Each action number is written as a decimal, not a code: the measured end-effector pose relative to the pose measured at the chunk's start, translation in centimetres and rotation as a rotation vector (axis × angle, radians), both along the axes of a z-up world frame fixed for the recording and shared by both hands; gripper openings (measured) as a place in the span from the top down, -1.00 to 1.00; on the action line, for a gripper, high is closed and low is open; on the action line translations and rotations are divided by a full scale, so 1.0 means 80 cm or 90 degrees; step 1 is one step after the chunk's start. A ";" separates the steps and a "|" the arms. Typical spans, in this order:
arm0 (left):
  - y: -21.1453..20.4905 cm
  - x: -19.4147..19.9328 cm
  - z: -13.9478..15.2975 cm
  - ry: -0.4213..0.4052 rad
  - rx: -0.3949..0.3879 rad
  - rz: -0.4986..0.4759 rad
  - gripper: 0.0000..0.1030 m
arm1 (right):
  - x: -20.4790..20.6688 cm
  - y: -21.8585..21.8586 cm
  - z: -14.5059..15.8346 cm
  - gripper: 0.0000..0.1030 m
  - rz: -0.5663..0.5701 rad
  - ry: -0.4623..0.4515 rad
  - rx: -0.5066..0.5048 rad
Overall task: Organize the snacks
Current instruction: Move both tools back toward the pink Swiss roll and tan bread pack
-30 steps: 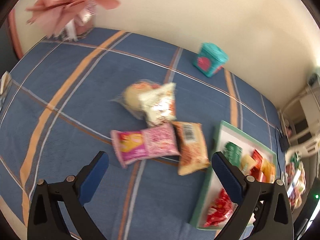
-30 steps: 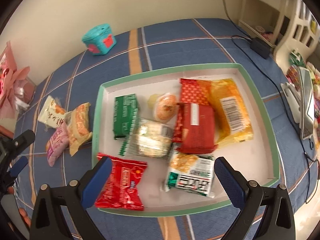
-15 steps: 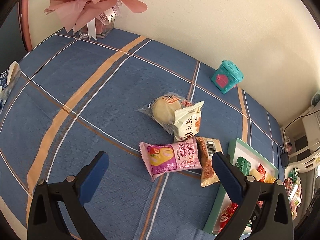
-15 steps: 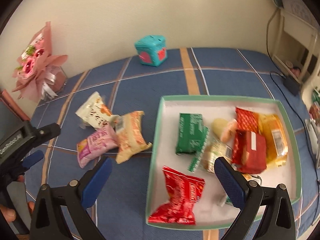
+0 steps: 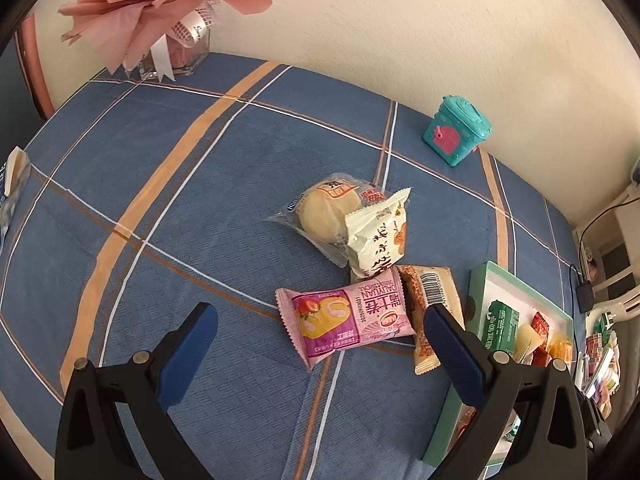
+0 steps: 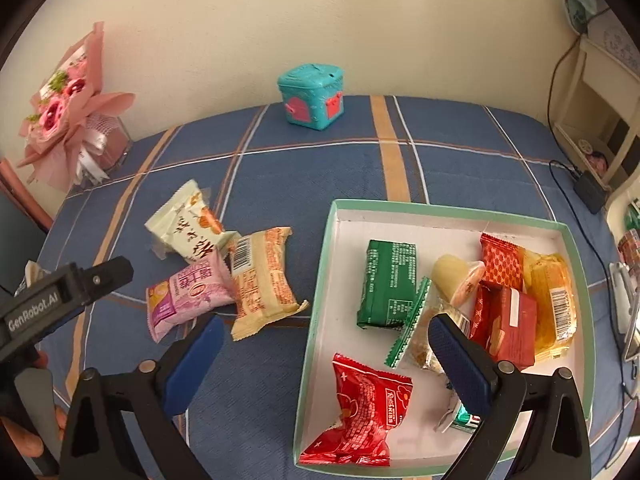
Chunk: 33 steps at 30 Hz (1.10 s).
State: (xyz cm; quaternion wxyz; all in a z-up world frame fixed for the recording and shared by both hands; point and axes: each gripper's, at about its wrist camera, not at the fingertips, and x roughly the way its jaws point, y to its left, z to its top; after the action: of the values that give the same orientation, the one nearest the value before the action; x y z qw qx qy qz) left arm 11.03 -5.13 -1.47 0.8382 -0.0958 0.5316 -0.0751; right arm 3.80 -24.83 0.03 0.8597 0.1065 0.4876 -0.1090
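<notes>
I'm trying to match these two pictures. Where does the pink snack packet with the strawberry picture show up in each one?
Left wrist view: the pink snack packet lies low at centre, between the open left gripper's fingers.
Right wrist view: it lies at left of centre, on the blue cloth outside the green-rimmed tray.
Shared landmark: the teal toy box by the wall.
</notes>
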 end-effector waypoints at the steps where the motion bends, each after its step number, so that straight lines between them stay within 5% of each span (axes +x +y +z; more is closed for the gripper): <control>1: -0.002 0.001 -0.001 0.003 0.001 0.001 -0.99 | 0.001 -0.003 0.000 -1.00 -0.007 0.002 -0.002; 11: -0.023 0.023 -0.022 0.014 0.035 -0.020 -0.99 | 0.013 -0.010 -0.014 -0.97 -0.009 0.018 0.022; 24: 0.016 0.040 -0.075 0.068 0.061 0.092 -0.99 | 0.018 -0.008 -0.025 -0.97 -0.011 0.029 0.052; 33: 0.029 0.028 -0.079 0.107 0.056 0.098 -0.99 | 0.017 -0.011 -0.029 -0.97 -0.018 0.042 0.070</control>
State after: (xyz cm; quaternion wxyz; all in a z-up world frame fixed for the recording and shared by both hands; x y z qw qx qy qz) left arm 13.24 -2.79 -7.78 0.7972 -0.1052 0.5941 0.0211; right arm 5.18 -25.68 -2.30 0.8345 0.1570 0.5191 -0.0978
